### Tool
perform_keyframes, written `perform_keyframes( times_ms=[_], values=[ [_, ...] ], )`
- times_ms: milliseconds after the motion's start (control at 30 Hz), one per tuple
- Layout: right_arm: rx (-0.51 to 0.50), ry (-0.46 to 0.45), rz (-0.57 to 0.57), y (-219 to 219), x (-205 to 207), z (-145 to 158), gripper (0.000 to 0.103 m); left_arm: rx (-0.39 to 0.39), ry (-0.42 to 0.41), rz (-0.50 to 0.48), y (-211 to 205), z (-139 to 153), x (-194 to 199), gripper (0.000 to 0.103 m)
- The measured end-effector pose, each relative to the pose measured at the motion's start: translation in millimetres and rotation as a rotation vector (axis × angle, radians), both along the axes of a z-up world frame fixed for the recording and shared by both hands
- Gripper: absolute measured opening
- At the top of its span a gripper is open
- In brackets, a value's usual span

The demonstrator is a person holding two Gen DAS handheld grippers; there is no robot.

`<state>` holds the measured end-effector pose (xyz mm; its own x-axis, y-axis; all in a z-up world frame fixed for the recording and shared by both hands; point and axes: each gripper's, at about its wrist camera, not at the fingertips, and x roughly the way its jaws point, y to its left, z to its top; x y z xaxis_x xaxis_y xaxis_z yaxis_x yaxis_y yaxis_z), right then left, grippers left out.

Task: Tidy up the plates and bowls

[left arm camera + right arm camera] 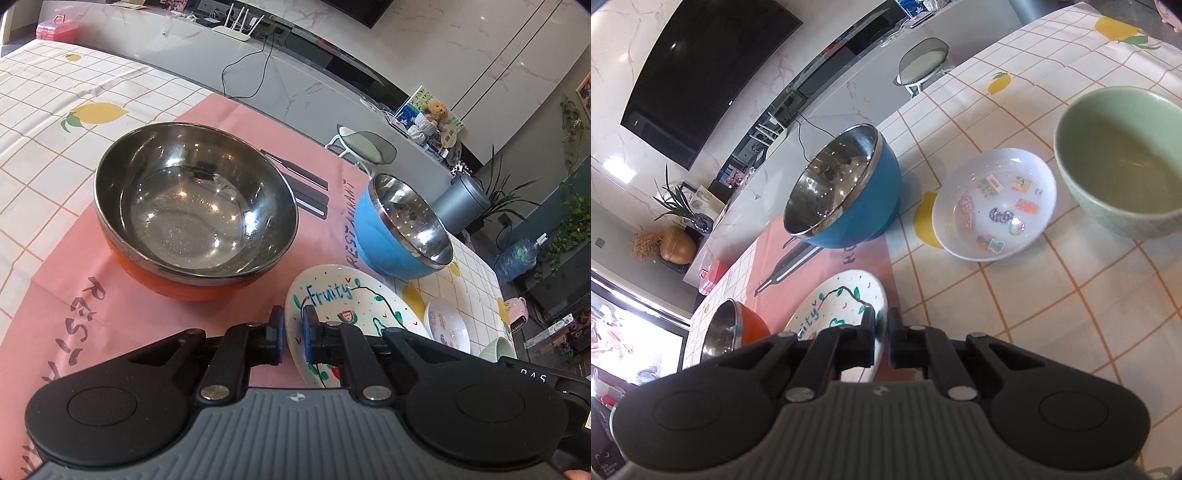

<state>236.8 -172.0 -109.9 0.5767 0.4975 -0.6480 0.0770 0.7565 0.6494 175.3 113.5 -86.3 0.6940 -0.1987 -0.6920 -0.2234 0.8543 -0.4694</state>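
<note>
Both tools, the left tool and right tool, are clamped on opposite rims of the Fruity plate on the pink mat, so I'd guess next is lifting it level together.

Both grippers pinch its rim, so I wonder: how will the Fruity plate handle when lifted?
The Fruity plate looks like glazed ceramic: probably stiff, fairly heavy and breakable. Its glossy rim may slip between the left gripper and right gripper, which grip opposite edges.
</note>
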Motion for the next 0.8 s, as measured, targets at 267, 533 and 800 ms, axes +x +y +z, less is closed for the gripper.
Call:
perform_keyframes(
  times_ms=[267,533,800],
  values=[
    [0.001,0.0,0.025,-4.4,-34.1,13.9,0.004,-0.011,-0.008,0.013,-1.0,8.2,-42.1,0.01],
    [-0.008,0.013,0.062,-9.8,-90.4,18.0,0.004,-0.008,0.013,0.009,-4.0,6.9,-94.5,0.011],
    [-0.027,0.049,0.079,-11.1,-125.4,6.8,0.005,0.023,0.029,-0.017,-12.9,-0.7,-121.2,0.011]
  ],
)
